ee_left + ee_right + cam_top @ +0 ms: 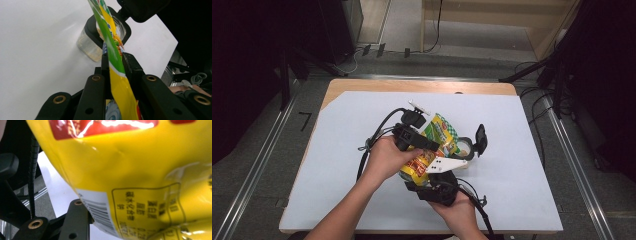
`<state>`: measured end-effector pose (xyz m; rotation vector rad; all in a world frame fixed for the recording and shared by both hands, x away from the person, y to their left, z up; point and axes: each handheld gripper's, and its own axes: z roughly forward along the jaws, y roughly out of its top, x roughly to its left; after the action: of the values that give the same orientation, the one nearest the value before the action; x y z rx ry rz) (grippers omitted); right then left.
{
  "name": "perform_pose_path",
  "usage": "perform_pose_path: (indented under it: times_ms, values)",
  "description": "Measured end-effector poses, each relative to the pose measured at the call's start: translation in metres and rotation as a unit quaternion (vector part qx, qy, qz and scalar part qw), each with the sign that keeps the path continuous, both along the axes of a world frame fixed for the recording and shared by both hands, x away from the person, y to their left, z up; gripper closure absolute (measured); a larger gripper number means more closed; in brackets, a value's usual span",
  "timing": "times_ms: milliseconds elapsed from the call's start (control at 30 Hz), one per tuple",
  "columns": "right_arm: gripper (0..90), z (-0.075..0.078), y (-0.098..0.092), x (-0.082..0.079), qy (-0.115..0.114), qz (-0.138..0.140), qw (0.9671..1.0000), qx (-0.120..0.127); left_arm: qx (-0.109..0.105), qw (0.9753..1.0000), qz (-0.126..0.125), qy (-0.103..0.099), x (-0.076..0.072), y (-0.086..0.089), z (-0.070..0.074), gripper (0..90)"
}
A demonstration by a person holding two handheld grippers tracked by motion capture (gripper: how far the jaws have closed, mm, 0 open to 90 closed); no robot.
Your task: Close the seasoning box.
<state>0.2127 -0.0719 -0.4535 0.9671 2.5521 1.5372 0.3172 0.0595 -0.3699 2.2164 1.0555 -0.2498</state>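
Observation:
A yellow and green snack bag (pixel 439 129) hangs tilted between my two grippers above the white sheet. My left gripper (pixel 426 142) is shut on the bag's upper edge (pixel 122 95), with the jaws pinching the film on both sides. Just beyond them stands a clear container (pixel 87 47) with a black rim, and orange bits show at the bag's mouth over it. In the high view the container (pixel 463 146) sits right of the bag, its black lid (pixel 481 138) swung open. My right gripper (pixel 427 177) holds the bag's lower end. The bag (pixel 140 170) presses on one finger (pixel 77 220) and hides the other.
A white sheet (pixel 362 165) covers the wooden table (pixel 412 86). Black cables trail from both grippers across it. Metal rails run along the floor on both sides, and dark stands and cables lie beyond the table's far edge.

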Motion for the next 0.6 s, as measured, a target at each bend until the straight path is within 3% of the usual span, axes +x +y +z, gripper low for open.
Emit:
perform_pose_path:
  times_ms: [100, 167, 333, 500, 600]
  values:
    - [62.4, 0.0003, -0.0007, 0.0018, 0.001, -0.003, 1.0, 0.007, 0.014, 0.9999, 0.001, -0.002, 0.0024, -0.003, 0.0025, 80.8]
    - [58.6, -0.0002, 0.0009, 0.0025, -0.005, -0.007, 0.9999, -0.005, 0.019, 0.9998, 0.001, -0.002, 0.0041, -0.0045, 0.0032, 82.1]
    - [56.8, -0.0007, 0.003, 0.0006, -0.017, -0.013, 0.9994, -0.026, 0.018, 0.9998, 0.006, 0.0, 0.0041, -0.0048, 0.0029, 83.4]
    - [53.1, -0.0015, 0.0077, -0.0035, -0.048, -0.016, 0.9968, -0.063, 0.012, 0.9998, 0.009, 0.01, 0.0055, -0.0015, 0.0016, 83.1]
    - [53.8, -0.0008, 0.0072, -0.0041, -0.049, -0.014, 0.997, -0.058, 0.008, 0.9997, 0.014, 0.016, 0.0064, 0.0014, 0.0, 83.2]
